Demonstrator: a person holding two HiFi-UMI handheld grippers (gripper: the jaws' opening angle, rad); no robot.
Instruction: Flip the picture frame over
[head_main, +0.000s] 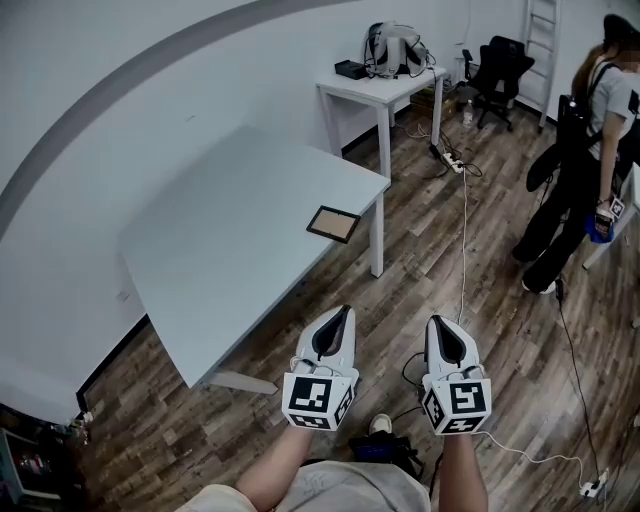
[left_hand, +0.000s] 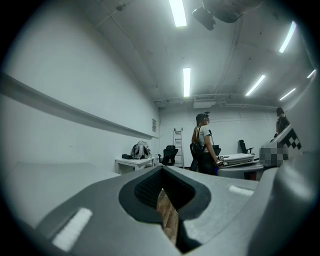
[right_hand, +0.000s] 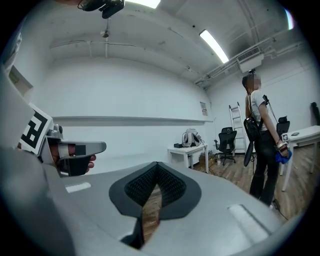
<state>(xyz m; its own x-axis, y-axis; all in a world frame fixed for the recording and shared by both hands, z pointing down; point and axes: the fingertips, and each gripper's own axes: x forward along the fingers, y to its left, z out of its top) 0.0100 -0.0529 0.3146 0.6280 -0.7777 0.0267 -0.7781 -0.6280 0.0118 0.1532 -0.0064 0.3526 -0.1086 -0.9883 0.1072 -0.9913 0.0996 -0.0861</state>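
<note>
- Our two tools sit lowest in the head view, side by side over the wooden floor (head_main: 440, 250). The left tool (head_main: 343, 314) and the right tool (head_main: 438, 322) are both short of the worktop (head_main: 230, 230).
- Looking along the left tool (left_hand: 161, 169), we see its jaws brought together with nothing between them, only a sliver of floor showing through the slit.
- The right tool (right_hand: 156, 165) reads the same way in its own view: closed and empty.
- The picture frame (head_main: 333, 224) lies flat on the grey worktop near its right edge, close to the corner above the leg and well apart from both tools.
- Its upper face shows a dark border round a brownish panel. At this size we cannot say whether that is the front or the backing.
- We judge the task as not yet begun — the frame lies untouched and neither tool is near it.
- What remains is everything: reach the worktop, open a tool, take the frame by an edge, turn it over and lay it flat again.
- A person (head_main: 585, 170) stands far off at the right, apart from the work.
</note>
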